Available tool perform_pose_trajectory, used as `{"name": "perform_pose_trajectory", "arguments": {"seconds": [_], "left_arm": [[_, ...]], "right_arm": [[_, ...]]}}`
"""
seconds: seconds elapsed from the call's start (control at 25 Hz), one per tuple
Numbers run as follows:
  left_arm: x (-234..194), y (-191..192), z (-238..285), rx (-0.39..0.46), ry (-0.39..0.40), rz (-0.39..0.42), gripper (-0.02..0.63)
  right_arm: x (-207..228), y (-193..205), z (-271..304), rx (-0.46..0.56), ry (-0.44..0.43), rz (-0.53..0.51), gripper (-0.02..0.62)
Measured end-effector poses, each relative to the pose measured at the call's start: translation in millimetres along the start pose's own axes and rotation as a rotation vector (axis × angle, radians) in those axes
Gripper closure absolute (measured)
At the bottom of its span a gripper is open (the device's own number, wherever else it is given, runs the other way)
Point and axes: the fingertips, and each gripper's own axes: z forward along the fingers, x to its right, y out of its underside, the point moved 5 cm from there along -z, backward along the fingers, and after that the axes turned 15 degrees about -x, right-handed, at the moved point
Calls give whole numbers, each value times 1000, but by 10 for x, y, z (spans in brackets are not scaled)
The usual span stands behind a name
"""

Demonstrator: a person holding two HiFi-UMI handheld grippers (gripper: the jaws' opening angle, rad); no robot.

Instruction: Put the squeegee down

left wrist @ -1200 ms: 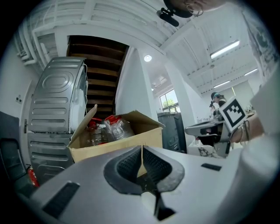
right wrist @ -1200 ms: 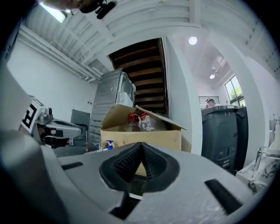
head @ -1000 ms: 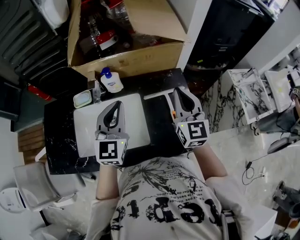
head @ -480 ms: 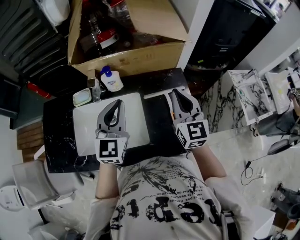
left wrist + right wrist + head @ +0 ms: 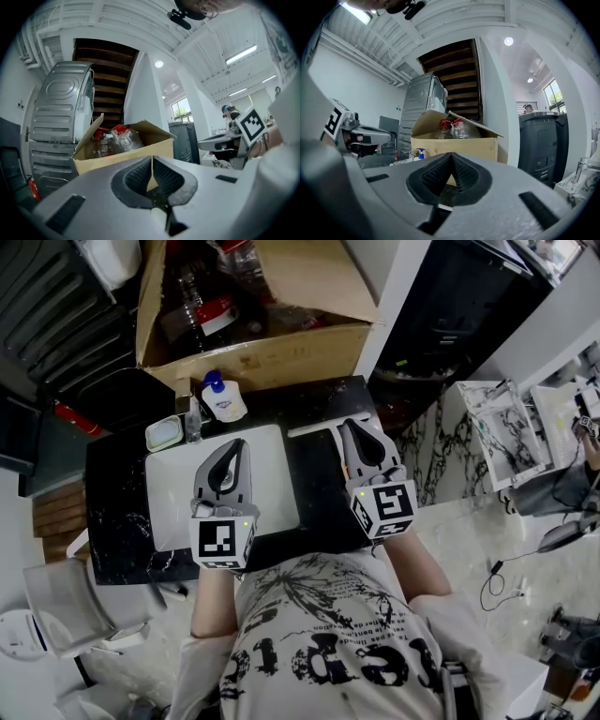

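Left gripper (image 5: pixel 233 448): hung over the white basin (image 5: pixel 272 493), its 2 jaws pressed together with nothing between them.
Right gripper (image 5: pixel 354 426): hung over the black counter (image 5: pixel 117 502) just beside the basin, jaws likewise clenched on nothing (its own view showed only pad against pad).
Squeegee (image 5: pixel 311 429): lay on the counter just right of the basin's far corner, a pale bar running across at the right gripper's tip. Whether the 2 touched could not be told from above.
Bottle (image 5: pixel 222 402): blue-capped, stood at the counter's far edge, near a small pale-green dish (image 5: pixel 165 435).
Cardboard box (image 5: pixel 262 357): sat open beyond the counter, with red-capped clear jugs (image 5: pixel 125 139) inside.
Person: 2 forearms reached forward from a printed shirt (image 5: pixel 328 643), 1 to each gripper.
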Motion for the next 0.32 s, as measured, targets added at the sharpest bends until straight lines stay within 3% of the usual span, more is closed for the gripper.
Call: {"name": "perform_pose_trajectory", "arguments": {"seconds": [0.32], "left_arm": [[-10,57,9,-7,4,-3,594]], "right_arm": [[-27,26,-1,-4,0,2,609]]}}
